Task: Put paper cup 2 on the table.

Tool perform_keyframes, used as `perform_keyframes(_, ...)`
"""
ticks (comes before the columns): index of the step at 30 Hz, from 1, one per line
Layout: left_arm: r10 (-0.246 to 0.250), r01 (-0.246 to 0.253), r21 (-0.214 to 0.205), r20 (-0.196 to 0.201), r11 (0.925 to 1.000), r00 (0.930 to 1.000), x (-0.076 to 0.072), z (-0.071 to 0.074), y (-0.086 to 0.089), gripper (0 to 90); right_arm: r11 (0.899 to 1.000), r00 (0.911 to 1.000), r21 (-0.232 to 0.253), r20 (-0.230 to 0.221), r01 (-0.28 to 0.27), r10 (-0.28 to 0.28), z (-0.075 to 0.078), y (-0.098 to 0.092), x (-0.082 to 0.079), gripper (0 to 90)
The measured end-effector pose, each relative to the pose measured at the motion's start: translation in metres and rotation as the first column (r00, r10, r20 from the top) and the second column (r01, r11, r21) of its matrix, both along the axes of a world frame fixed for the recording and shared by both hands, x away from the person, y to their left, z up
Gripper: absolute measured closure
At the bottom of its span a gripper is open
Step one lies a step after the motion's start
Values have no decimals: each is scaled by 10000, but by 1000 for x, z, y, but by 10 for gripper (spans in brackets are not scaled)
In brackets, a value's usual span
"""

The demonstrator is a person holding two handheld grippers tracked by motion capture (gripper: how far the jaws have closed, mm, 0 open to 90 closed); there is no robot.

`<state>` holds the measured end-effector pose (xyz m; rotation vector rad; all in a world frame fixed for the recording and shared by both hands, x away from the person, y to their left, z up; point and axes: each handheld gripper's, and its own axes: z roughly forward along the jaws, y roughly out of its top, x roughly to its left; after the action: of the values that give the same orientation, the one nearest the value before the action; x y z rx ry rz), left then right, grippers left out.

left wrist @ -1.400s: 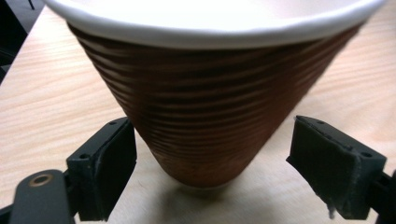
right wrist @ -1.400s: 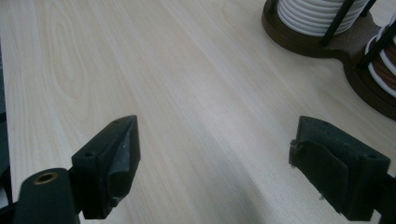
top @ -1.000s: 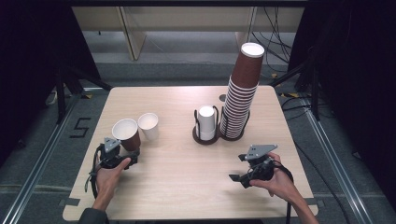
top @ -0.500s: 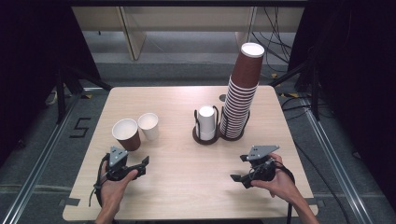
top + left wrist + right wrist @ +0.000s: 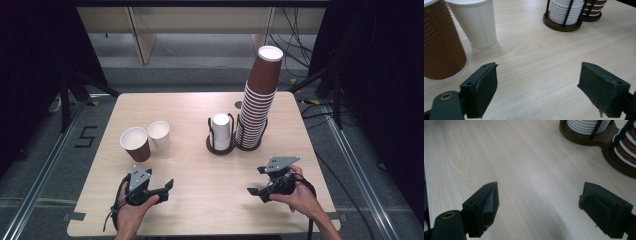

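Two released grippers held over a wooden surface [image 5: 200, 200] with paper cups.

The left gripper [image 5: 539, 87] is seen with its fingers [image 5: 482, 92] spread and nothing between them; a brown ribbed cup [image 5: 441, 47] and a white cup [image 5: 475, 22], touching each other, are set just beyond the left finger. Ahead of the right gripper [image 5: 539, 207], whose fingers [image 5: 484, 207] are likewise parted and empty, a cup holder [image 5: 599, 137] is placed beyond the right finger.

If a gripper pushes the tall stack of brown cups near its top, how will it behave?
The tall stack of brown cups already leans, so it would probably tip or bend. Its holder grips only the lowest cups. Paper cups are likely light.
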<state>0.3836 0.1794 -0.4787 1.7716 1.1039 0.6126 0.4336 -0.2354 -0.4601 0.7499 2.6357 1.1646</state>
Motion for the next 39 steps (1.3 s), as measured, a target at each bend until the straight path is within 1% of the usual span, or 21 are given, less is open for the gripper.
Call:
perform_keyframes(1,33,-33,75,-72,10000,10000,-3,1,-3,149,9999,9999,2,-79,118,-118,0,0,-1,160)
perform_keyframes(2,-124,123,131,59,9998,9999,-3,0,-4,150,10000,10000,-10,-10,55,-55,0,0,-1,160)
perform_keyframes(3,-31,30,114,17,9999,10000,-6,0,-6,150,10000,9999,4,-73,97,-97,0,0,-1,160)
perform_keyframes(5,-137,137,122,29,9998,9999,-9,0,-10,150,10000,9999,-16,-78,85,-85,0,0,-2,160)
perform_keyframes(6,-310,307,178,163,9994,9994,-9,-1,-10,150,9999,9999,-20,-110,114,-114,0,-1,-2,160)
perform_keyframes(7,-250,248,221,78,9994,9997,-12,-1,-12,150,9999,9998,-17,-147,136,-137,0,-1,-3,160)
perform_keyframes(10,-653,646,247,281,9976,9975,-13,-2,-14,150,9999,9999,-7,-52,129,-129,0,-1,-3,160)
perform_keyframes(11,-619,613,290,180,9977,9979,-15,-2,-15,150,10000,10000,33,-12,41,-41,0,-1,-3,160)
perform_keyframes(12,-828,822,165,384,9965,9958,-14,-3,-15,150,10000,10000,47,-29,5,-5,-1,-1,-4,160)
perform_keyframes(17,-1073,1058,389,401,9936,9934,-20,-2,-18,150,10000,10000,71,-38,-31,31,-2,-1,-8,161)
perform_keyframes(19,-1230,1218,278,480,9922,9912,-22,-3,-19,150,10000,10000,-30,-40,-1,1,-2,0,-10,160)
perform_keyframes(23,-1255,1236,459,417,9913,9912,-28,-3,-21,150,10000,10000,40,11,-71,71,0,0,-14,160)
perform_keyframes(25,-1392,1362,570,516,9890,9889,-29,-3,-22,150,9999,9999,91,76,-97,97,0,0,-16,160)
perform_keyframes(26,-1462,1434,517,568,9883,9876,-29,-4,-22,150,9999,9998,71,181,-89,87,0,0,-17,160)
perform_keyframes(27,-1457,1436,436,513,9887,9880,-31,-5,-23,150,9999,10000,109,3,-14,14,0,0,-19,160)
perform_keyframes(28,-1488,1456,633,487,9873,9877,-32,-4,-22,150,9999,10000,100,30,-11,11,0,0,-21,161)
perform_keyframes(32,-1572,1540,532,638,9866,9855,-35,-7,-23,150,9999,9998,144,178,54,-57,-1,-1,-26,162)
perform_keyframes(33,-1506,1475,555,578,9875,9869,-37,-8,-24,150,9999,9999,160,102,54,-56,-1,-1,-28,162)
perform_keyframes(35,-1676,1638,628,607,9845,9840,-39,-11,-25,149,9996,9999,236,72,152,-153,-1,-1,-33,161)
perform_keyframes(36,-1659,1636,456,526,9855,9847,-41,-13,-27,149,9997,9998,233,160,71,-74,-2,-2,-34,160)
perform_keyframes(39,-1815,1792,409,608,9830,9815,-44,-14,-30,148,9993,9995,266,128,273,-276,-4,-2,-41,160)
